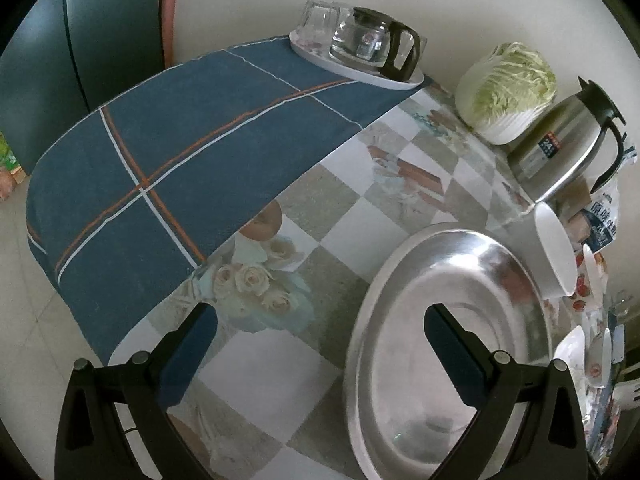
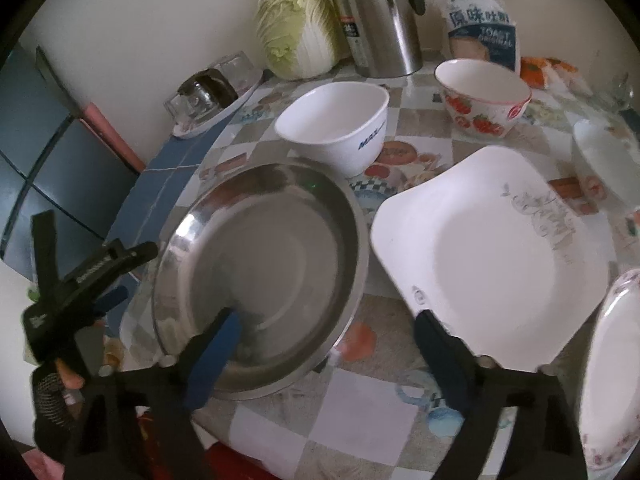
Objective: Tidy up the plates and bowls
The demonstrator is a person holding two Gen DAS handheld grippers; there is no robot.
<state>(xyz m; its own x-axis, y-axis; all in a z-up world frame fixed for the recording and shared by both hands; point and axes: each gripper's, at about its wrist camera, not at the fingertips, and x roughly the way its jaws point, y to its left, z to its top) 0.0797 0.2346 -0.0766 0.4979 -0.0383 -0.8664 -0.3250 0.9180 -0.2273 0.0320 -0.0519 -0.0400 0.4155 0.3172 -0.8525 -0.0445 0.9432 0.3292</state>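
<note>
Grippers spread: left gripper (image 1: 320, 320) over steel plate (image 1: 448, 320) rim, right gripper (image 2: 328, 328) empty.

Your right gripper (image 2: 326, 344) stands with jaws apart and nothing between them, low in the frame between the steel plate (image 2: 260, 276) at centre left and the white square plate (image 2: 492, 264) at right. Behind them sit a white bowl (image 2: 332, 124) and a strawberry-patterned bowl (image 2: 484, 96). Your left gripper (image 2: 80, 280) shows at the lower left edge, whether its jaws are apart you cannot tell here.
</note>
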